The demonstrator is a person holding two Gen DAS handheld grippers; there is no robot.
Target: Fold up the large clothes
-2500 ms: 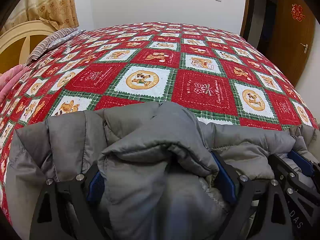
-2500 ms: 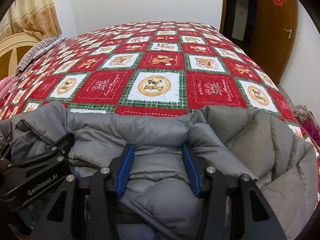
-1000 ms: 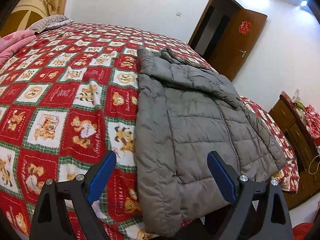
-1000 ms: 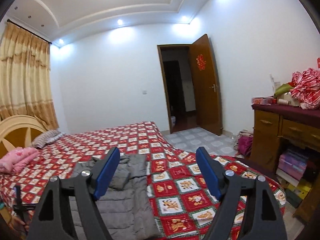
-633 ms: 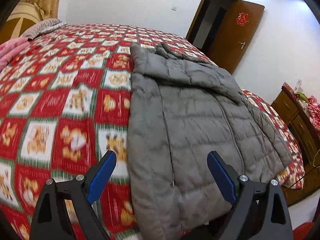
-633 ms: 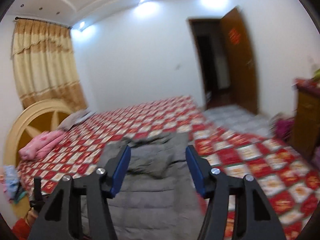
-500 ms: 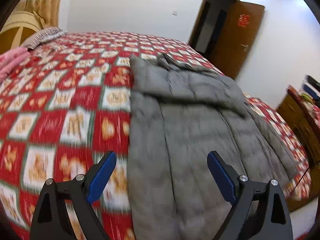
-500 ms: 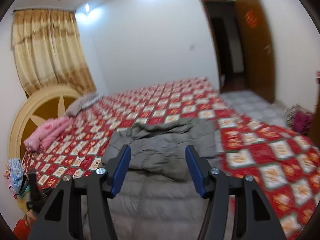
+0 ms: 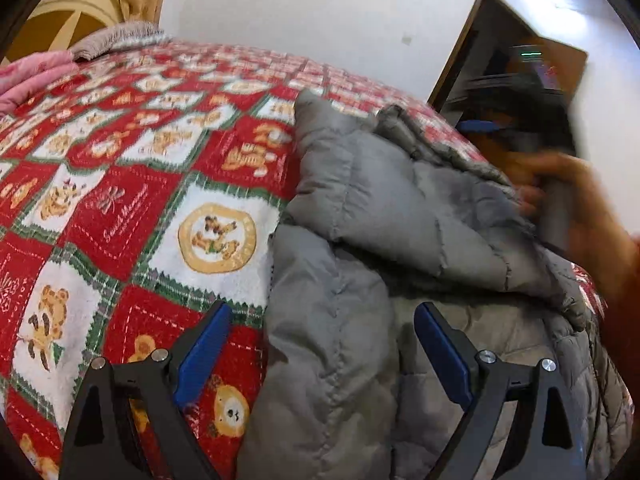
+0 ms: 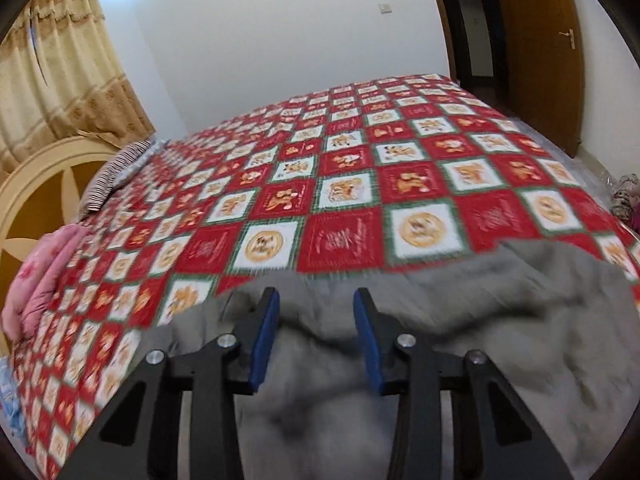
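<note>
Both sets of fingers are spread and grasp nothing: my left gripper [image 9: 320, 354] straddles the long edge of the grey puffer jacket [image 9: 384, 264] on the bed [image 9: 132, 184], my right gripper [image 10: 316, 336] sits low over its bunched top. Soft, puffy, slippery, so I'd pinch a seam edge. Half a second ago both hung higher.
</note>
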